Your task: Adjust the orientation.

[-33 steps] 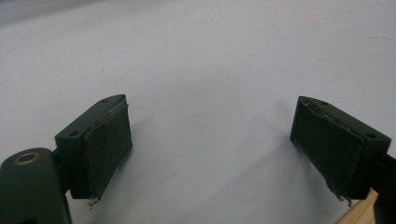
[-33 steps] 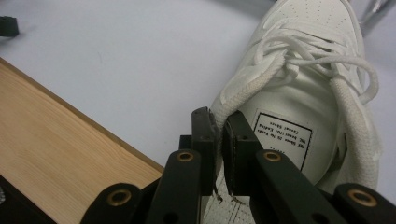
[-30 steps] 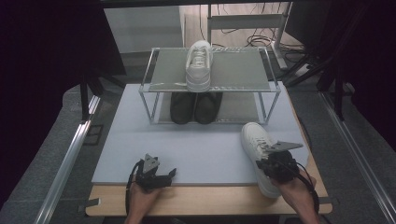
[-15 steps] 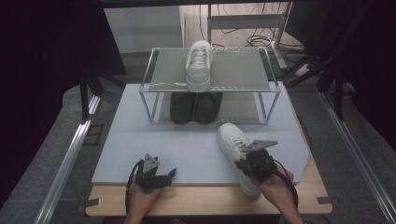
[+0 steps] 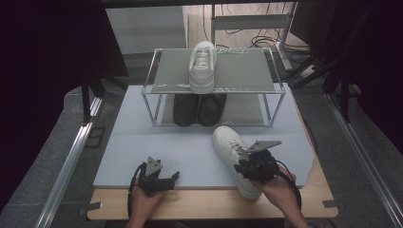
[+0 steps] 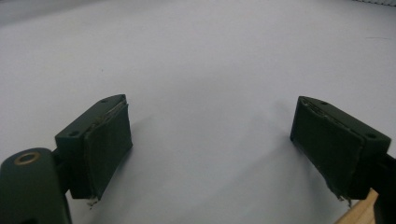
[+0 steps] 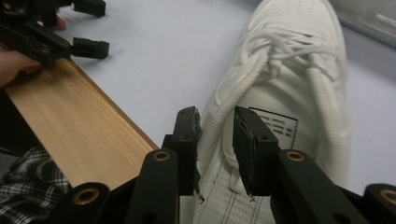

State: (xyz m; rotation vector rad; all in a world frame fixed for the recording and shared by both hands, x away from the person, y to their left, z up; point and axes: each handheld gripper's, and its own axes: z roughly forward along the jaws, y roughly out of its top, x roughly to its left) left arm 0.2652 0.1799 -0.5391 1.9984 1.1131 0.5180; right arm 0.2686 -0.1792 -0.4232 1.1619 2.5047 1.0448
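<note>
A white sneaker (image 5: 227,142) lies on the pale mat, toe pointing to the rack, laces up (image 7: 289,70). My right gripper (image 5: 240,165) sits over its heel end. Its jaws (image 7: 217,119) straddle the left side of the collar and have just been opening; the pads stand slightly off the fabric. My left gripper (image 5: 171,179) rests at the mat's front edge, open, with bare mat between its pads (image 6: 210,135). It also appears at the top left of the right gripper view (image 7: 95,28).
A metal two-tier rack (image 5: 273,90) stands at the back of the mat (image 5: 142,142). A second white sneaker (image 5: 202,66) sits on its top shelf, a pair of black shoes (image 5: 197,109) below. The wooden table edge (image 5: 204,204) runs along the front.
My right gripper and the white sneaker slid left from the mat's right edge toward the middle. The left gripper stayed put.
</note>
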